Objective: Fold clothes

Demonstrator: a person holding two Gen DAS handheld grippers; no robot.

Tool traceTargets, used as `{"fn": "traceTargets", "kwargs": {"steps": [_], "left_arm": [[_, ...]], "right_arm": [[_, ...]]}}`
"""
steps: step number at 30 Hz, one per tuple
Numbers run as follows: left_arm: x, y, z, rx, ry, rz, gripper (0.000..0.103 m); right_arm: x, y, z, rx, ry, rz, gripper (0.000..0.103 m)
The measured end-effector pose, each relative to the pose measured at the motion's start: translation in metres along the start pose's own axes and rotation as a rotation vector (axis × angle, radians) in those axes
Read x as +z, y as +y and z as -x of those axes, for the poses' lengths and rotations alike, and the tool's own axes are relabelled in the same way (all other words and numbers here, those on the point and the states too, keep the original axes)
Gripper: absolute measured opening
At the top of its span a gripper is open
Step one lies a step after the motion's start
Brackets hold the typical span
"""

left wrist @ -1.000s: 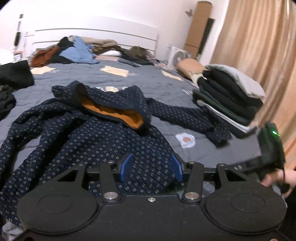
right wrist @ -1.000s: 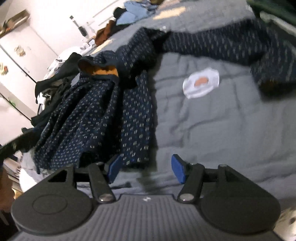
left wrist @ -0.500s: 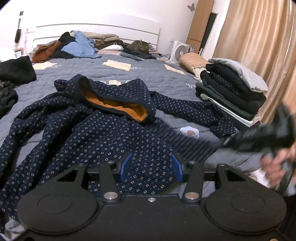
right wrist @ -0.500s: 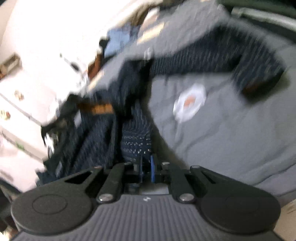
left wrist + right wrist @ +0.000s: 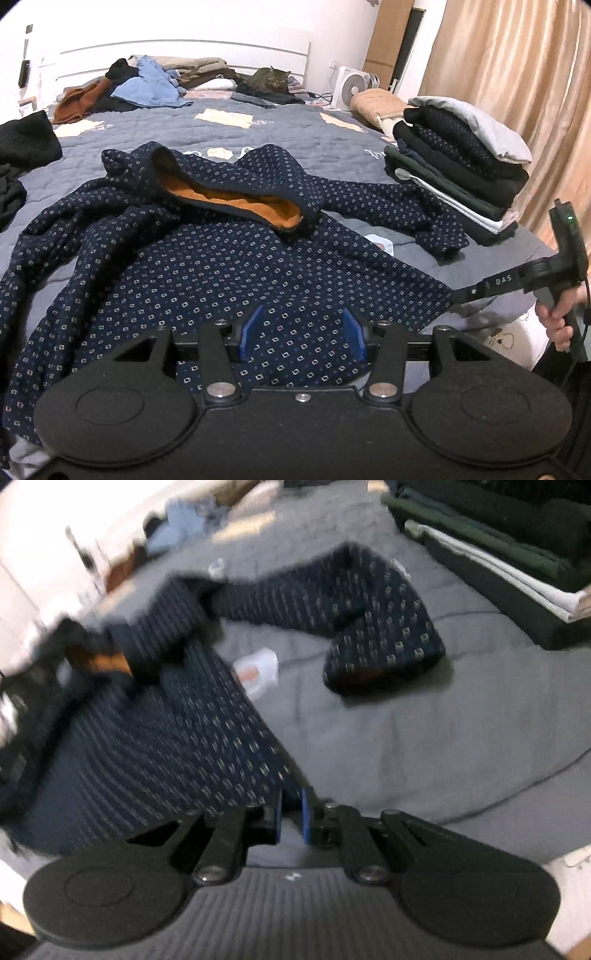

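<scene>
both grippers are matte black with blue finger pads [image 5: 251,328], round discs and silver screws; the right gripper [image 5: 509,282] carries white "das" lettering and a green light.

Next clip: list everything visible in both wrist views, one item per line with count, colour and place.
hooded top: 1, navy with small squares, orange lining, spread on near bed
bed cover: 1, grey with pale patches, under everything
folded stack: 1 pile, dark garments with grey on top, right edge of bed
unfolded clothes: 1 heap, blue, brown, beige, by headboard
dark clothes: a few, black, left edge
cat: 1, tabby, by headboard
fan: 1, white, beyond bed
curtain: 1, beige, right
left tongs: open above hem
right tongs: shut on hem corner
hand: 1, holding right handle
</scene>
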State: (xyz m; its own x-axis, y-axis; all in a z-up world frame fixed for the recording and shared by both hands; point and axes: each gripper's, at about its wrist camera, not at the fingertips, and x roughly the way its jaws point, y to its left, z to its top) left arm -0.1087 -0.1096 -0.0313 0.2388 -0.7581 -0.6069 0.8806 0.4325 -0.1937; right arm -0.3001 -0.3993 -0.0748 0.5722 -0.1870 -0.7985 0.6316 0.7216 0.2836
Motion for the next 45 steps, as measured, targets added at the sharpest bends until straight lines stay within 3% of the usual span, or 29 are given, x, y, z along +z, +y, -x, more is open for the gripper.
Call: {"fn": "traceTargets", "kwargs": {"steps": [4,6,8,11,20,27,34,37,39,40,45], "left_arm": [[0.003,0.004,0.002,0.018,-0.019,0.021,0.048],[0.004,0.005,0.003,0.026,-0.032,0.029,0.048],[0.006,0.007,0.004,0.032,-0.042,0.040,0.048],[0.008,0.009,0.003,0.046,-0.053,0.058,0.048],[0.010,0.020,0.003,0.078,-0.062,0.092,0.048],[0.011,0.031,-0.003,0.097,-0.052,0.105,0.049],[0.012,0.043,-0.010,0.105,-0.037,0.122,0.049],[0.012,0.046,-0.015,0.107,-0.021,0.121,0.049],[0.013,0.048,-0.019,0.106,-0.011,0.125,0.049],[0.014,0.048,-0.021,0.103,-0.009,0.129,0.049],[0.017,0.052,-0.029,0.095,0.001,0.148,0.049]], "right_arm": [[0.006,0.003,0.028,0.007,-0.138,0.030,0.014],[0.012,0.006,0.037,0.029,-0.190,0.040,0.022],[0.016,0.016,0.039,0.039,-0.221,0.077,0.041],[0.023,0.037,0.035,0.063,-0.244,0.154,0.047],[0.046,0.100,-0.007,0.160,-0.233,0.277,0.053],[0.079,0.147,-0.052,0.065,-0.280,0.443,0.056],[0.096,0.161,-0.101,-0.012,-0.249,0.565,0.056],[0.103,0.158,-0.115,-0.022,-0.241,0.547,0.053],[0.110,0.154,-0.120,0.006,-0.233,0.492,0.031],[0.115,0.152,-0.123,0.014,-0.228,0.467,0.012],[0.154,0.150,-0.114,0.043,-0.296,0.369,0.008]]}}
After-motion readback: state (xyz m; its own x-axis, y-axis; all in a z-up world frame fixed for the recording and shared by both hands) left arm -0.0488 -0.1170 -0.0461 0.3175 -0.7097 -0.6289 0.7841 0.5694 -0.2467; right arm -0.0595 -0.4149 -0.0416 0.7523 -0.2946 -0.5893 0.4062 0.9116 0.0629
